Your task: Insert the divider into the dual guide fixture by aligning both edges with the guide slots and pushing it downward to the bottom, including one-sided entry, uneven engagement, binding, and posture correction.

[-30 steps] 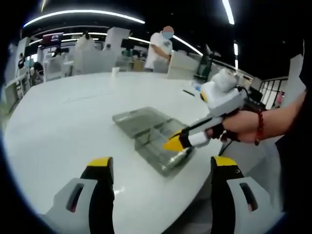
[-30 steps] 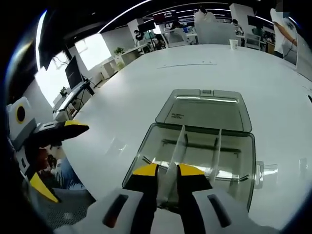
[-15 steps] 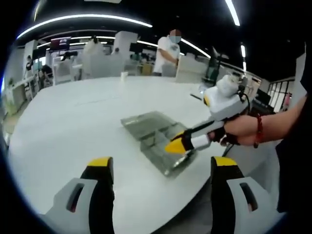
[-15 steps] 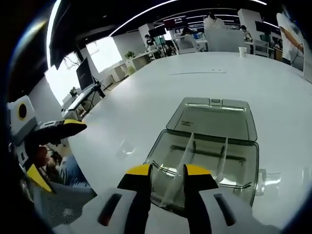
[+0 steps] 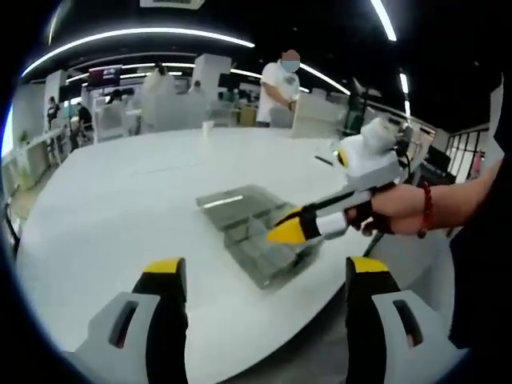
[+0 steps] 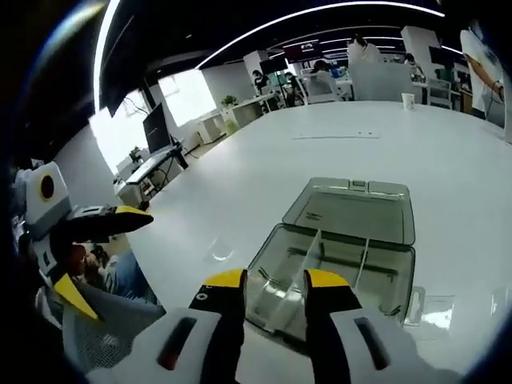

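A clear plastic box [image 5: 258, 237] lies on the white table [image 5: 120, 208] with its lid [image 6: 352, 210] folded open behind it. A clear divider [image 6: 300, 268] stands upright in its tray [image 6: 392, 276], running from the front wall to the back. A second divider [image 6: 362, 260] stands to its right. My right gripper [image 6: 274, 282] is open just short of the box's front wall, its jaws either side of the first divider's line and apart from it. A hand holds the right gripper [image 5: 286, 232] over the box. My left gripper [image 5: 266, 272] is open and held back off the table's edge, also seen as the left gripper [image 6: 100, 256].
The table's rounded edge [image 5: 240, 320] runs close below the box. A person [image 5: 282, 80] stands at the far side, near a paper cup [image 5: 208, 126]. Desks and monitors [image 6: 156, 128] fill the room to the left, beyond the table.
My right gripper has opened, let go of the divider and drawn back from the box. The divider stays upright in the tray. The left gripper has hardly moved.
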The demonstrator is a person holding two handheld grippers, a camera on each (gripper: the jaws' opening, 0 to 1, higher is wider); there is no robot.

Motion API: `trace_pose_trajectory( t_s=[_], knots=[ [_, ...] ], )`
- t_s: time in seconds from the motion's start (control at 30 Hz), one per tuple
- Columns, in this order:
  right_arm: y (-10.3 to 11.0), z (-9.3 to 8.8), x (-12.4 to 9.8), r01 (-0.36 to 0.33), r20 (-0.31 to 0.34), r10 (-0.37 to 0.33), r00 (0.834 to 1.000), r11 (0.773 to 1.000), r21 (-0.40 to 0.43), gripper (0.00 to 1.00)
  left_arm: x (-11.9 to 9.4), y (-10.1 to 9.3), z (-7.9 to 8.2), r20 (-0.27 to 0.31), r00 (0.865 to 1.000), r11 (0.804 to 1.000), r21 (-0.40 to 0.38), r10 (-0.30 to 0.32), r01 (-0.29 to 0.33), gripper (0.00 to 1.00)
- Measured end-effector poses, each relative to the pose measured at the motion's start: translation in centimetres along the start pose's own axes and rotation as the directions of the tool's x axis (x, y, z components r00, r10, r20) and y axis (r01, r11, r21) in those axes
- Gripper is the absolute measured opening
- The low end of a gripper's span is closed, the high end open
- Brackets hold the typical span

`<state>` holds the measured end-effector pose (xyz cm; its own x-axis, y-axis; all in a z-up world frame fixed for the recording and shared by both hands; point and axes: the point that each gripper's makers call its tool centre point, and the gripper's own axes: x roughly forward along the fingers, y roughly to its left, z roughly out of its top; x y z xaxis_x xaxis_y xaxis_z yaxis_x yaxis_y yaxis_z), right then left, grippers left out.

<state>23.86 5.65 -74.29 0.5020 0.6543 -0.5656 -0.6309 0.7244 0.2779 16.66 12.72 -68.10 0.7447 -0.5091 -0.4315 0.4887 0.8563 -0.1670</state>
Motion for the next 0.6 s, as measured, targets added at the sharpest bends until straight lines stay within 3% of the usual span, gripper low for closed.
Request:
trace_pose_trajectory(
  t_s=[0.23,0.6],
  knots=[
    [-0.6,0.3,-2.1,-0.020,0.036,0.020,0.999,1.000,-0.005,0.30,1.1,-1.7,-0.1,-0.023,0.999,0.999,0.016,-0.028,0.029,0.80],
    [-1.8,0.8,-5.4,-0.033,0.073,0.034,0.997,0.999,-0.017,0.37,2.5,-1.8,1.1,-0.016,0.999,0.998,0.029,-0.046,0.047,0.80]
  ],
)
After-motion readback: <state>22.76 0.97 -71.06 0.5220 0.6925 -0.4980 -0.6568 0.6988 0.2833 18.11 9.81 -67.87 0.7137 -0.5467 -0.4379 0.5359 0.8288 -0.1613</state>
